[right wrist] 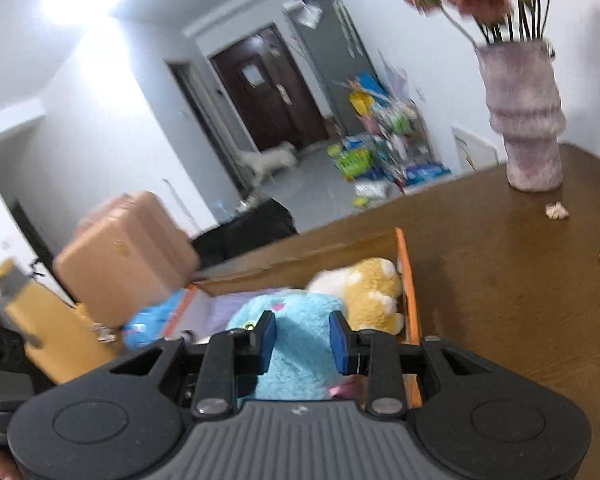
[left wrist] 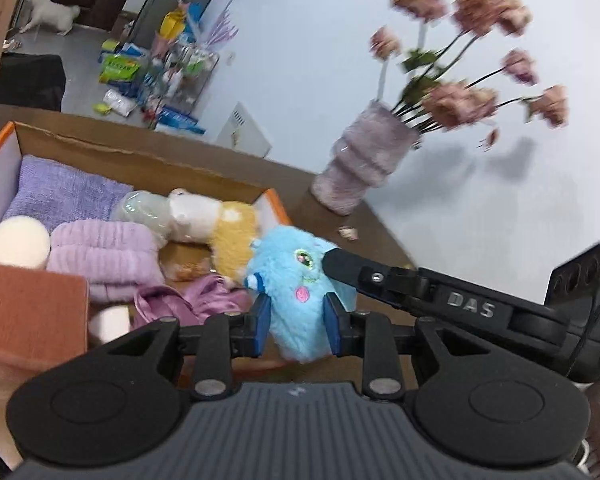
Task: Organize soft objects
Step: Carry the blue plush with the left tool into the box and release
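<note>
Evidently both grippers were clamped on the same fluffy light-blue plush toy with an embroidered eye and pink cheek (left wrist: 300, 276). In the left wrist view the left gripper (left wrist: 296, 324) had its blue pads (left wrist: 262, 324) pressed into the toy's lower body at lower centre of the frame. In the right wrist view the right gripper (right wrist: 302, 342) pinched the toy's back, fur bulging between the pads.

The toy sat at the near right corner of the open cardboard box with orange rim (left wrist: 278, 200), over the box edge. Whether it rested on the contents or hung free could not be told.

Handling judgement: light, very compressible, not fragile; pile is slightly slippery, so a grip through the stuffed body should hold better than fur tips.

Box already held a folded lilac knitted towel (left wrist: 60, 192), a rolled lilac ribbed cloth (left wrist: 108, 256), a yellow-and-white plush animal (left wrist: 220, 232) and crumpled purple satin fabric (left wrist: 204, 300).

Hidden or unclear: the toy's underside, the box floor, and the blurred pink flowers in a mauve textured vase (left wrist: 364, 160) at upper right.
</note>
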A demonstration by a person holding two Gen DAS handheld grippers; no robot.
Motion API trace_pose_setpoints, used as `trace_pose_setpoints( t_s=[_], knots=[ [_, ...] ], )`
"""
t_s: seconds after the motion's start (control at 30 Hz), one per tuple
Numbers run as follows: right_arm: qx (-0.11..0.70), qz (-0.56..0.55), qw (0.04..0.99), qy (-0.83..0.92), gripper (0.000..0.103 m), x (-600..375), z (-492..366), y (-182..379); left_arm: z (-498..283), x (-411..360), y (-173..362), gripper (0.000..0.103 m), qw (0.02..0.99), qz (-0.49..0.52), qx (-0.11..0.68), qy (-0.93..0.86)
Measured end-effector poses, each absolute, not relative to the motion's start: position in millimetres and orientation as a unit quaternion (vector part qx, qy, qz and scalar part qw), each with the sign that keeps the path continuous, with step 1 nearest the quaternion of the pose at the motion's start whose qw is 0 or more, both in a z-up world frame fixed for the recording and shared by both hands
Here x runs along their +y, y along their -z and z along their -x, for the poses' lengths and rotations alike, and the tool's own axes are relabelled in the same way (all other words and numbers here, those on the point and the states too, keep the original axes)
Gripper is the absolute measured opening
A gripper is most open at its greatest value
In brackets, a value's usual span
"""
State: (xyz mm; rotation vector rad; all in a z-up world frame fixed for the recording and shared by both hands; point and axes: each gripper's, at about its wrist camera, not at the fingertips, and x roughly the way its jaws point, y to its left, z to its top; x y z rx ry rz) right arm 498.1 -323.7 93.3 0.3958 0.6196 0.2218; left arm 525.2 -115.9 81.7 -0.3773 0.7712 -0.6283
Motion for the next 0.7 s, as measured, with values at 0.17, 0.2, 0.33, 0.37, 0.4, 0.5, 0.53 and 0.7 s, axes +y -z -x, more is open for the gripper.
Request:
trace_pose_setpoints(
  t_s=[0.17, 0.2, 0.33, 0.37, 0.4, 0.5, 0.53, 0.7],
  knots=[
    [0.36, -0.169, 0.913, -0.091, 0.028, -319, -537, -56, -561, -126, -37, 0.028, 0.847, 0.165, 0.416, 0.286],
    [0.366, -0.156, 0.913, -0.087, 0.028, -318, -539, -52, -563, -127, -32, 0.028, 0.847, 0.159, 0.419, 0.287],
    [0.376, -0.084, 0.92, -0.077, 0.019, -304, -541, -48, -566, -137, -21, 0.029, 0.844, 0.124, 0.434, 0.288],
    [0.386, -0.078, 0.916, -0.082, 0.011, -301, -542, -47, -566, -141, -20, 0.029, 0.843, 0.12, 0.439, 0.287],
    [0.394, -0.075, 0.912, -0.084, 0.009, -299, -543, -47, -566, -145, -17, 0.029, 0.841, 0.116, 0.444, 0.288],
    [0.409, -0.074, 0.906, -0.074, 0.009, -302, -540, -46, -563, -148, -15, 0.028, 0.84, 0.112, 0.447, 0.284],
    [0.407, -0.074, 0.907, -0.072, 0.009, -304, -535, -49, -561, -148, -18, 0.029, 0.842, 0.113, 0.444, 0.284],
    [0.384, -0.071, 0.918, -0.072, 0.015, -312, -508, -77, -531, -128, -54, 0.037, 0.859, 0.107, 0.411, 0.285]
  ],
)
